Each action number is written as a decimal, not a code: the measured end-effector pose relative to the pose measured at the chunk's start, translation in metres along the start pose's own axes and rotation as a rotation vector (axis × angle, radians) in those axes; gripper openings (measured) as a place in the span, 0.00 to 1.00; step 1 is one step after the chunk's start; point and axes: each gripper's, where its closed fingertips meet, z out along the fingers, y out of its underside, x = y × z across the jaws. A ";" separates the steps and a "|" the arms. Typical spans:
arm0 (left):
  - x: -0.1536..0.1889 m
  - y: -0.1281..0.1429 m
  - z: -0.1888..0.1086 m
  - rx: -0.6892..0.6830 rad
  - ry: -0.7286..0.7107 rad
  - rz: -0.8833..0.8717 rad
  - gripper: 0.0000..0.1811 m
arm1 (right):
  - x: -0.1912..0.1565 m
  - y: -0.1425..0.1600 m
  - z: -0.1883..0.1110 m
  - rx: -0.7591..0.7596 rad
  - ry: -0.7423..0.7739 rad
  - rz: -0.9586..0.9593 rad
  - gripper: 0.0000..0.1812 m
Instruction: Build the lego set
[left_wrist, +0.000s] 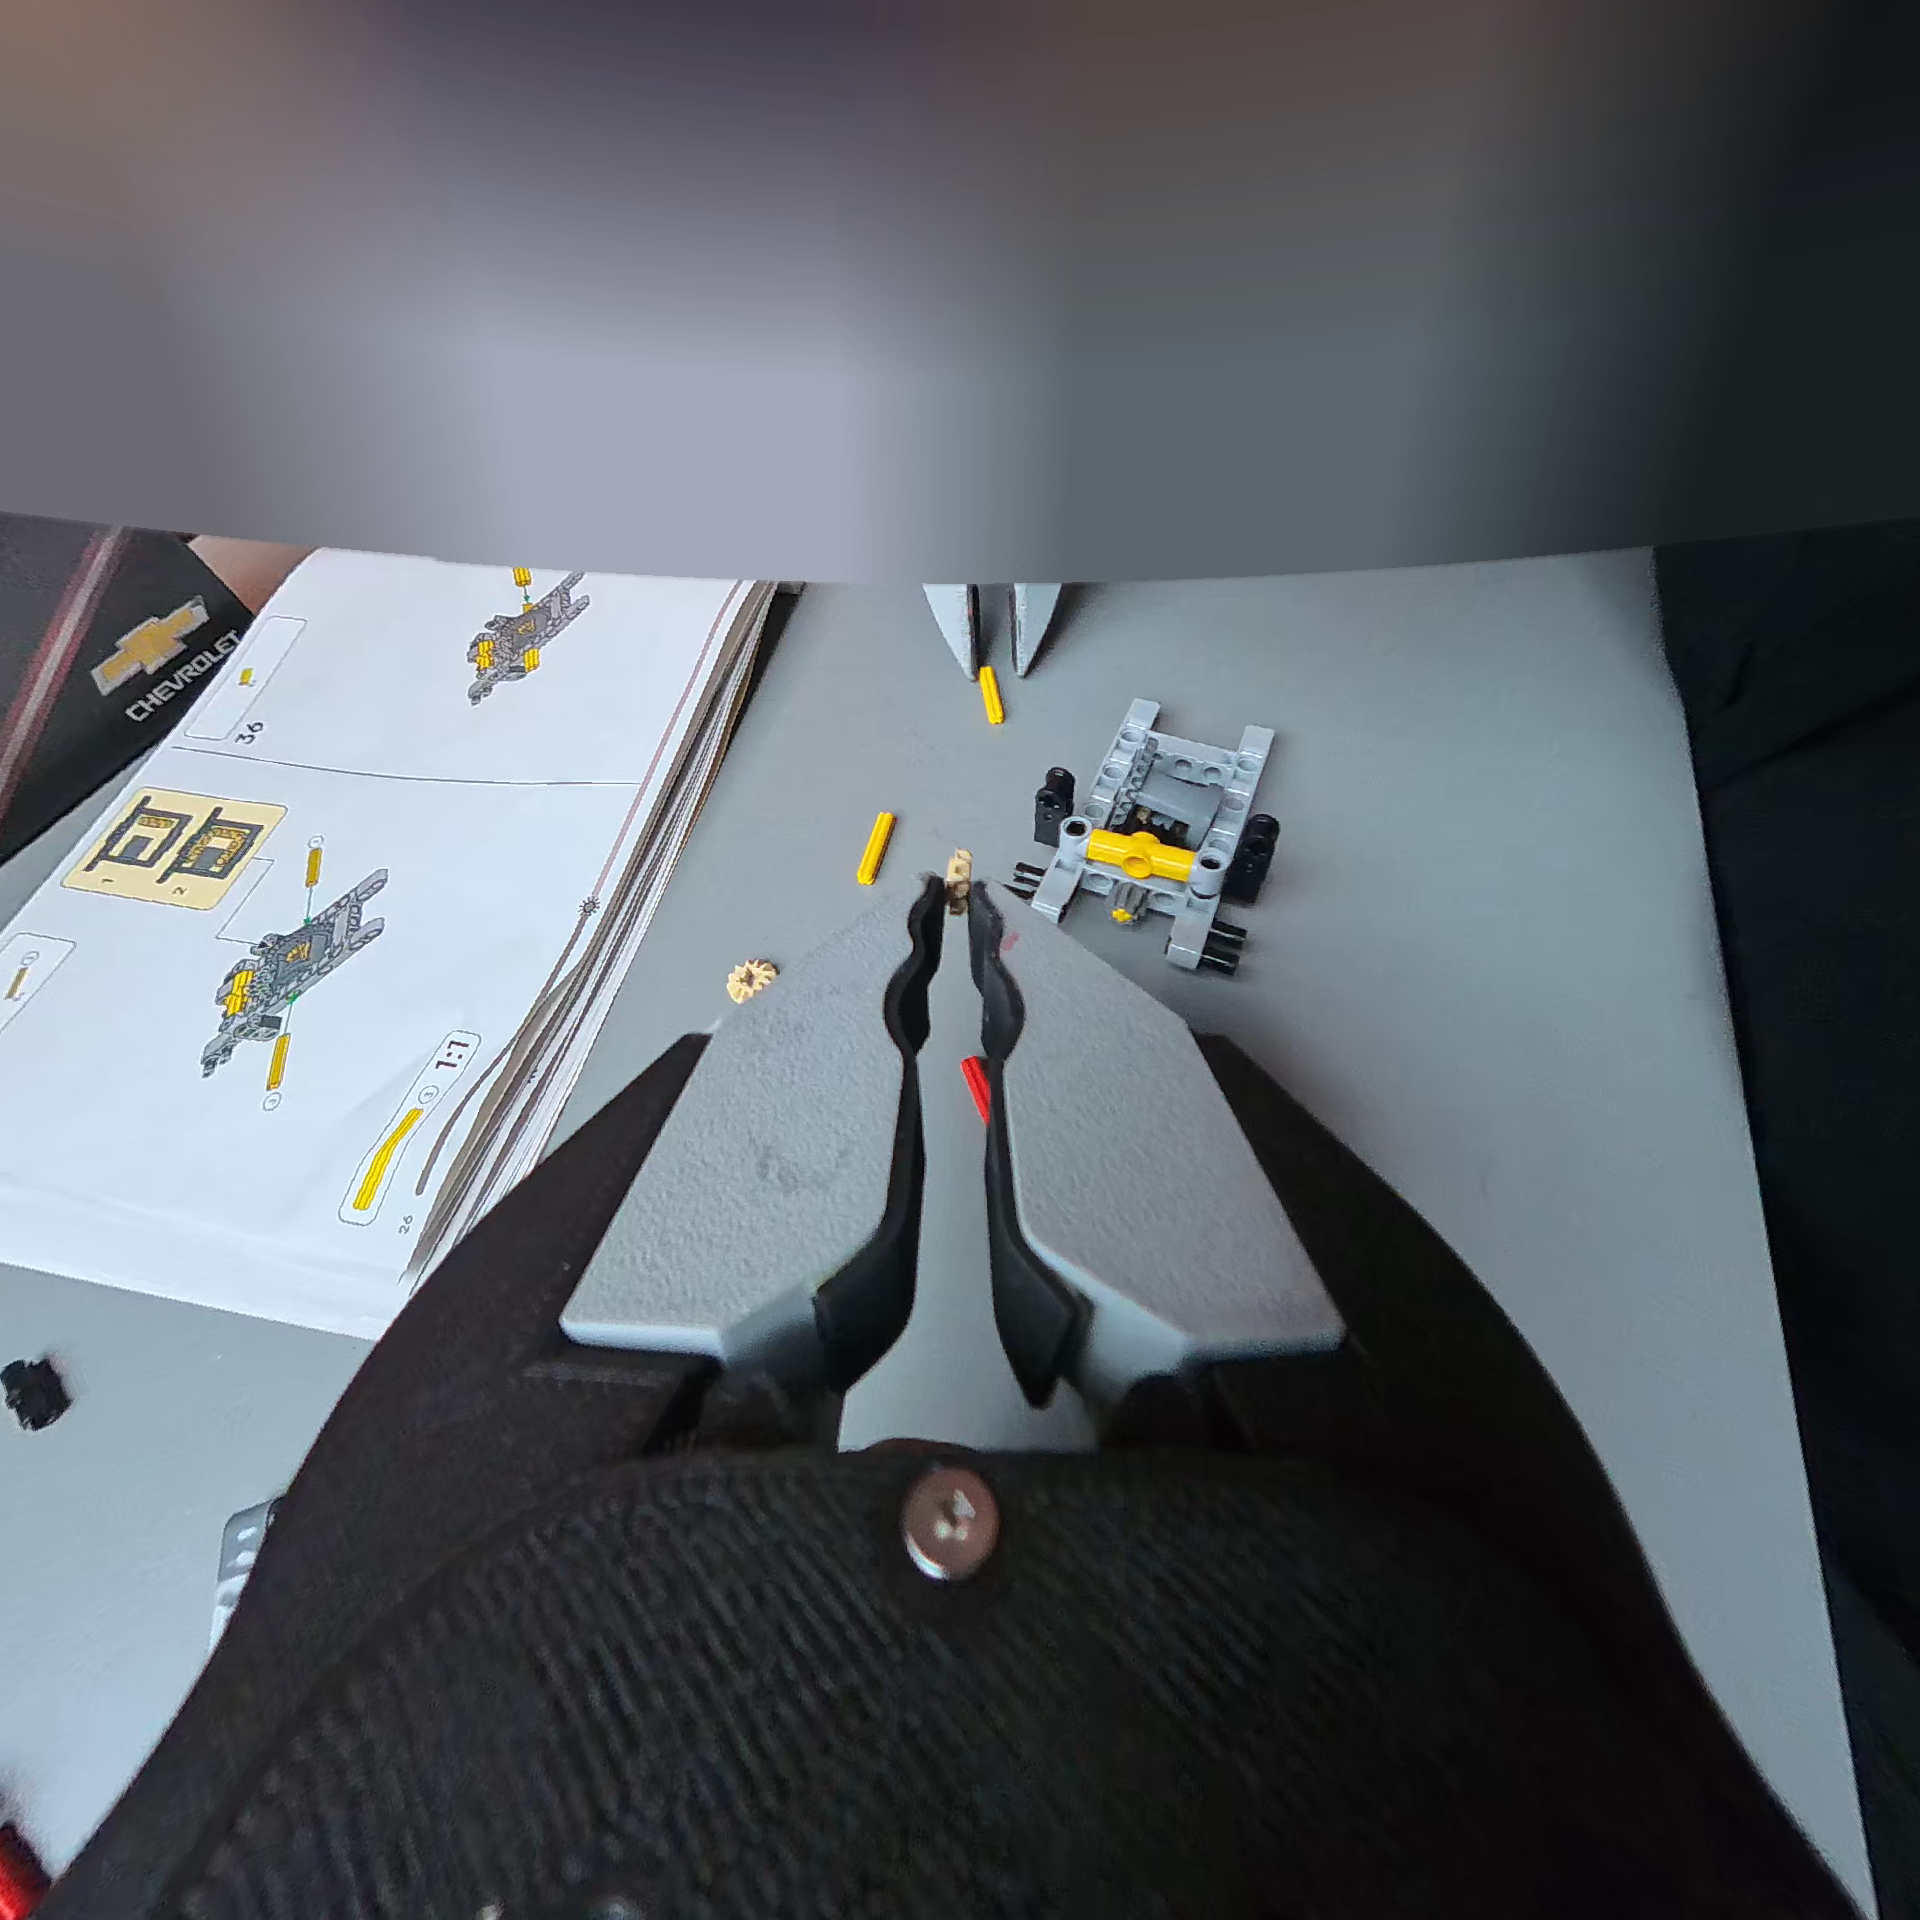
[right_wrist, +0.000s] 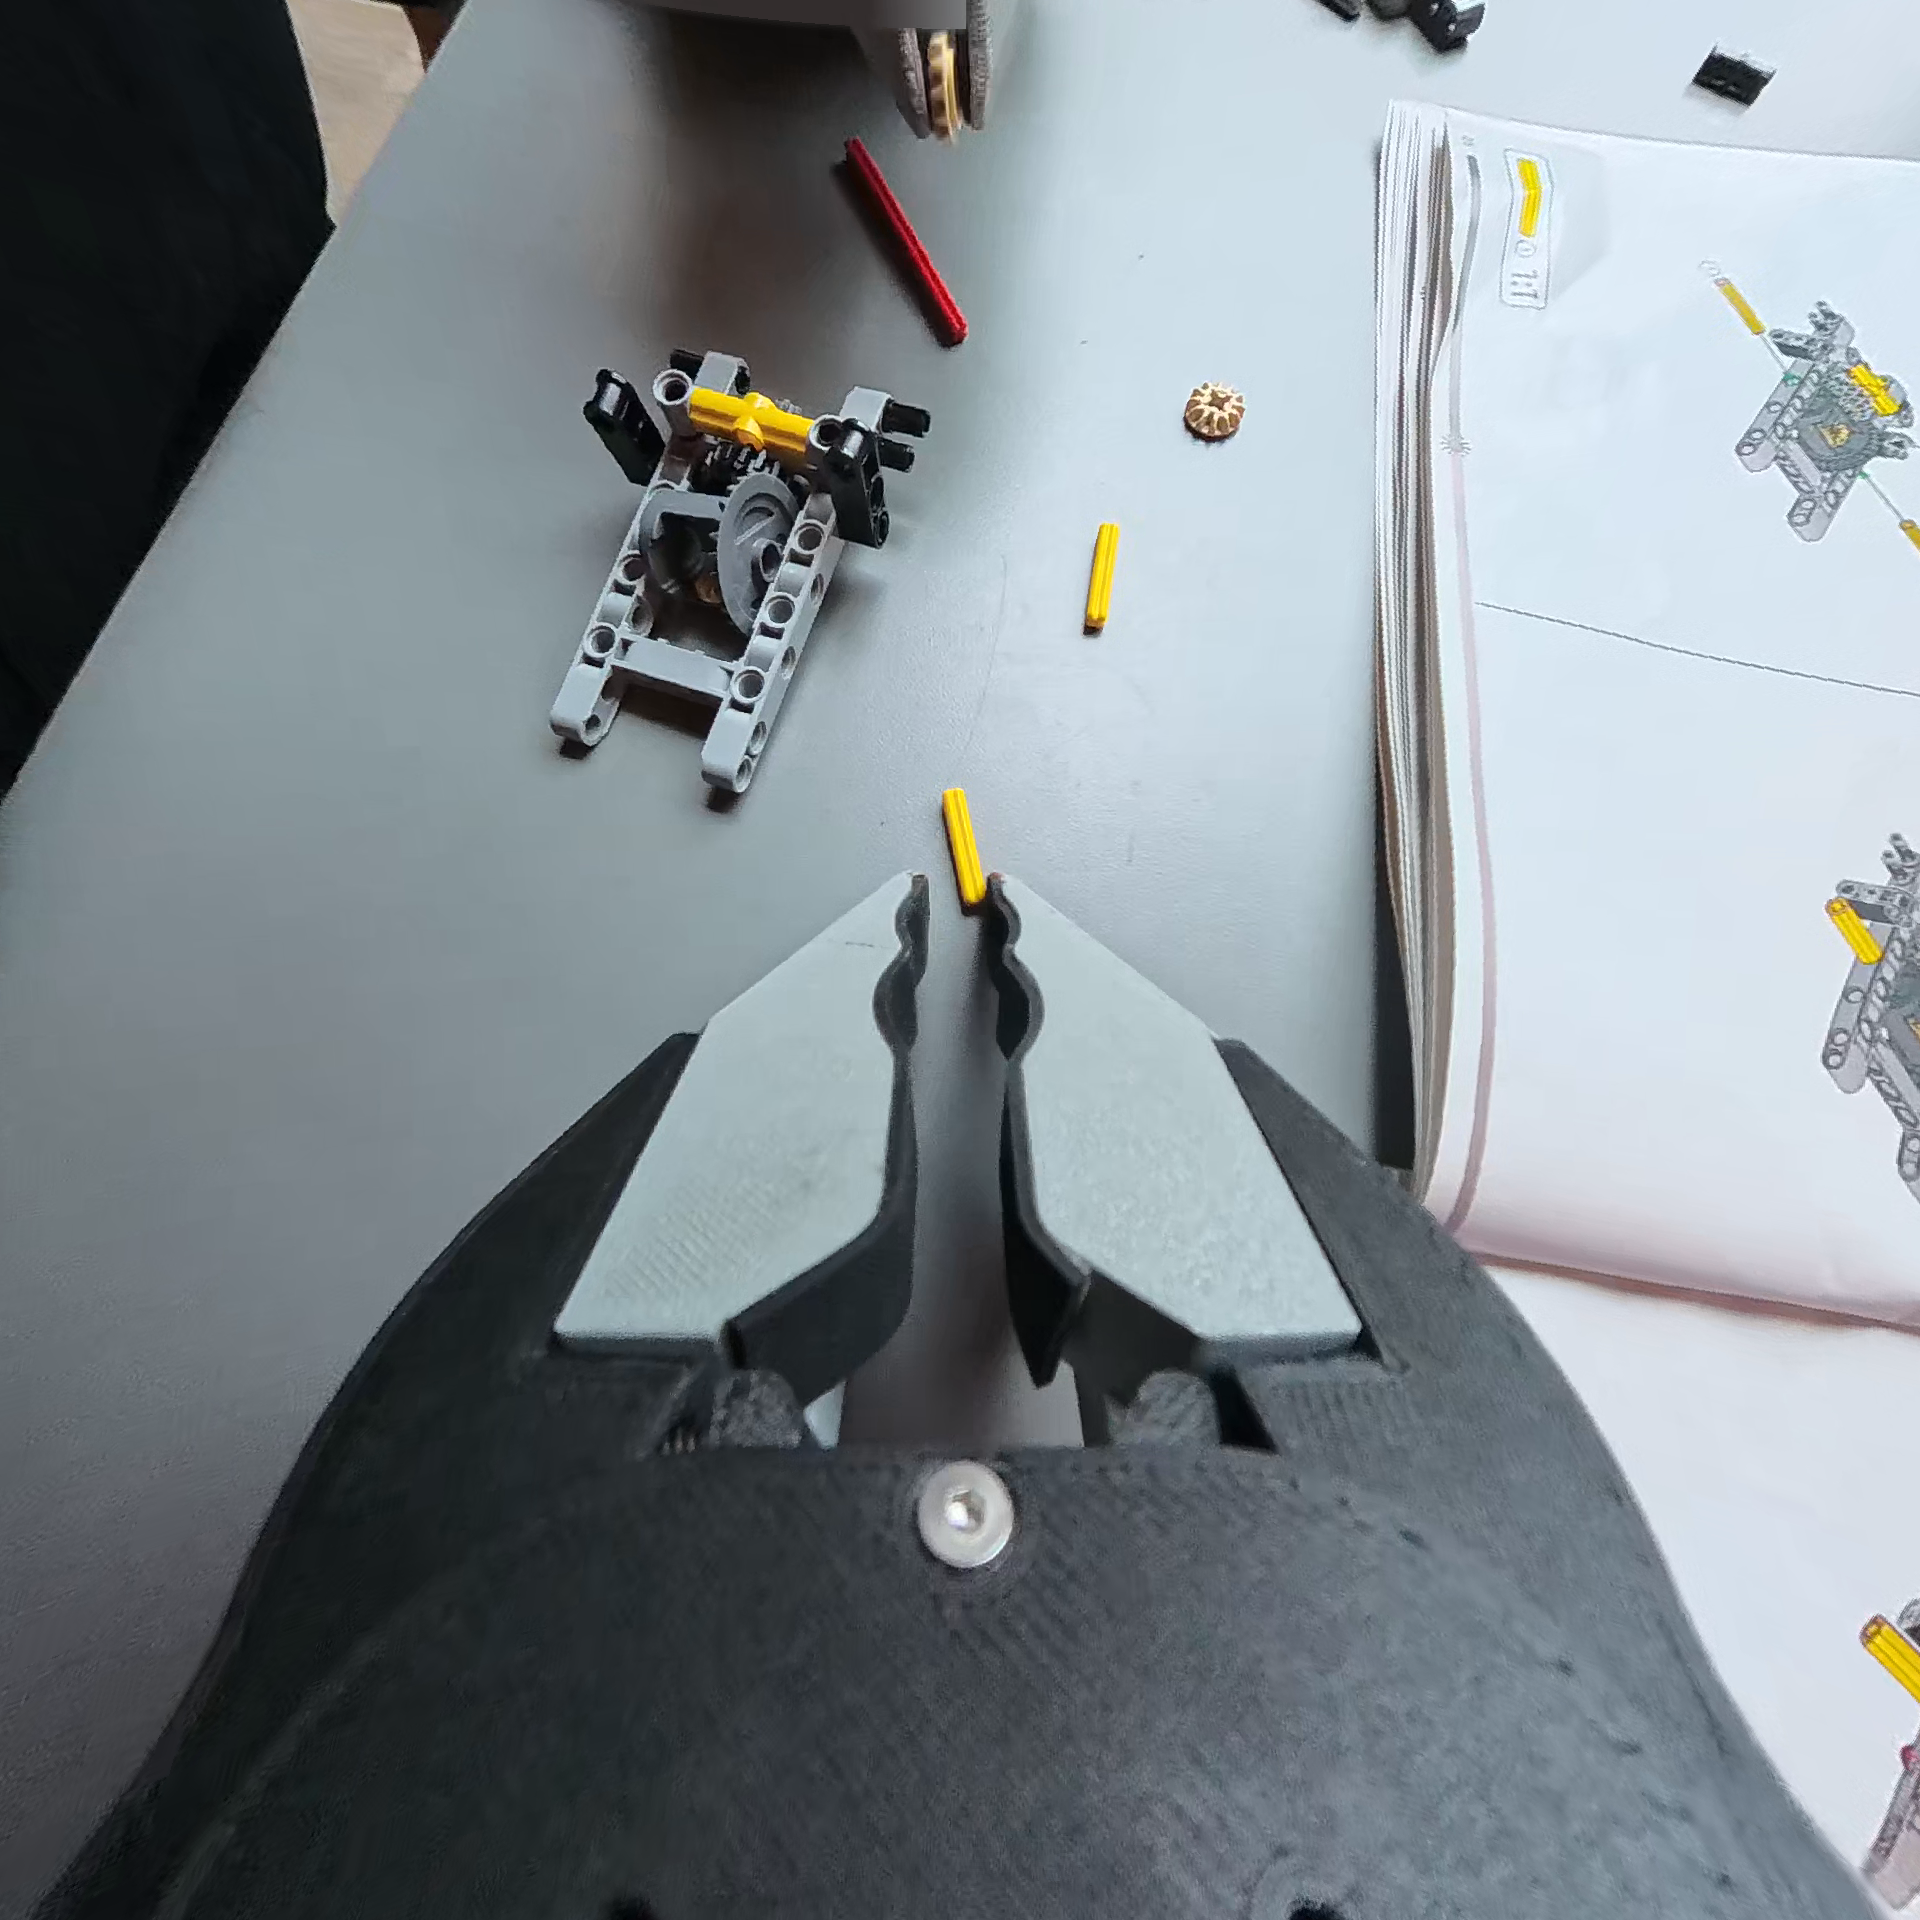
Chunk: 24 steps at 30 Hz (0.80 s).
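Note:
My left gripper (left_wrist: 958, 885) is shut on a small tan gear (left_wrist: 960, 869), held just left of the grey frame assembly (left_wrist: 1153, 831) with its yellow cross piece. The right wrist view shows this gripper (right_wrist: 943, 114) far off with the gear (right_wrist: 943, 78). My right gripper (right_wrist: 958, 883) is slightly open, low over the table. The near end of a yellow axle (right_wrist: 962, 847) lies between its tips, against the right finger. A second yellow axle (right_wrist: 1101, 577), a loose tan gear (right_wrist: 1214, 412) and a red axle (right_wrist: 904, 241) lie on the table near the assembly (right_wrist: 727, 551).
The open instruction booklet (left_wrist: 364, 883) lies left of my left gripper; it also shows in the right wrist view (right_wrist: 1662, 623). A black box (left_wrist: 125, 644) sits behind it. Small black parts (right_wrist: 1730, 75) lie at the far edge, one (left_wrist: 36, 1392) near the booklet. The left gripper's tips are roughly 12 cm from the right gripper's.

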 end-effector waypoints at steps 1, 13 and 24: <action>0.001 0.001 0.001 -0.006 0.002 0.003 0.01 | 0.001 -0.001 0.001 0.000 0.008 -0.011 0.04; 0.002 0.002 0.002 -0.017 0.016 0.005 0.00 | 0.010 0.000 -0.003 -0.031 0.041 -0.003 0.08; 0.003 0.006 0.005 -0.050 0.019 0.009 0.01 | -0.020 -0.038 0.005 0.093 0.006 0.082 0.08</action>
